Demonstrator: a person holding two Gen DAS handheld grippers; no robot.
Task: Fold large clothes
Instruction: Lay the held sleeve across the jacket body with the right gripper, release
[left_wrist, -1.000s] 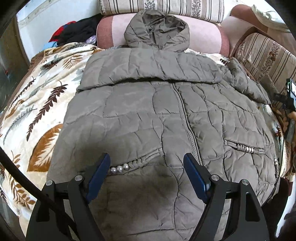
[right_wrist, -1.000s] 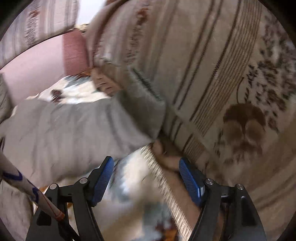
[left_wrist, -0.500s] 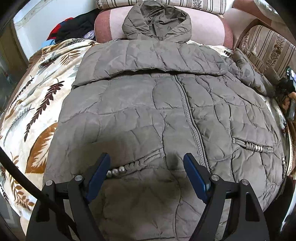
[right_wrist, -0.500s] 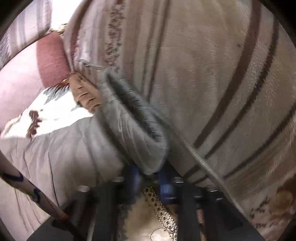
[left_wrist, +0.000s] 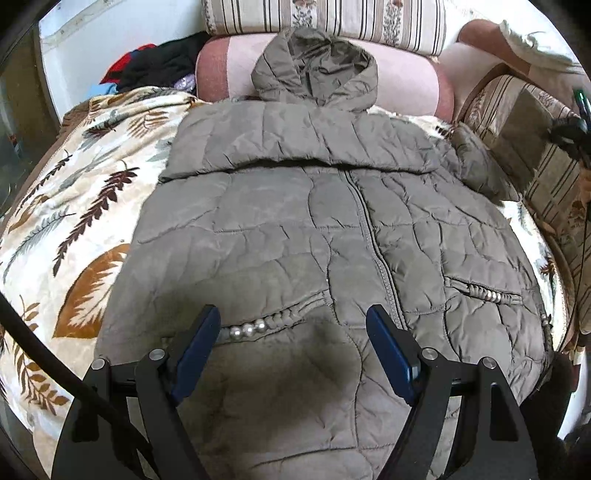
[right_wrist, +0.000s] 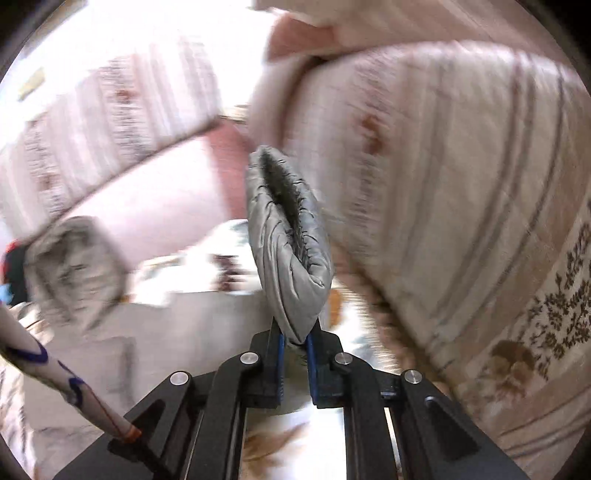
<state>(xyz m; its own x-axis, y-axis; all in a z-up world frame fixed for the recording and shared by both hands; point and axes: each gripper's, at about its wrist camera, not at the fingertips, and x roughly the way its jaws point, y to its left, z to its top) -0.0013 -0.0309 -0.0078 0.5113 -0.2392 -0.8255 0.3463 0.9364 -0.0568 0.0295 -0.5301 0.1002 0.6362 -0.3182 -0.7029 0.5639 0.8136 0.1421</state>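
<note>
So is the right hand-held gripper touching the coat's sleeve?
Touching. In the right wrist view, the right hand-held gripper is shut on the sleeve cuff, with the grey fabric pinched between both blue pads and sticking up out of them.

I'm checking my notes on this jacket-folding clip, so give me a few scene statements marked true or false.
1. The right claw is shut on the sleeve cuff. True.
2. The left claw grips the jacket hem. False: its jaws stand open above the jacket, holding nothing.
3. The jacket lies front up, zipper closed. True.
4. The hood is folded down over the chest. False: it extends away from the body, against the pink bolster.
5. The jacket lies on a leaf-print blanket. True.
</note>
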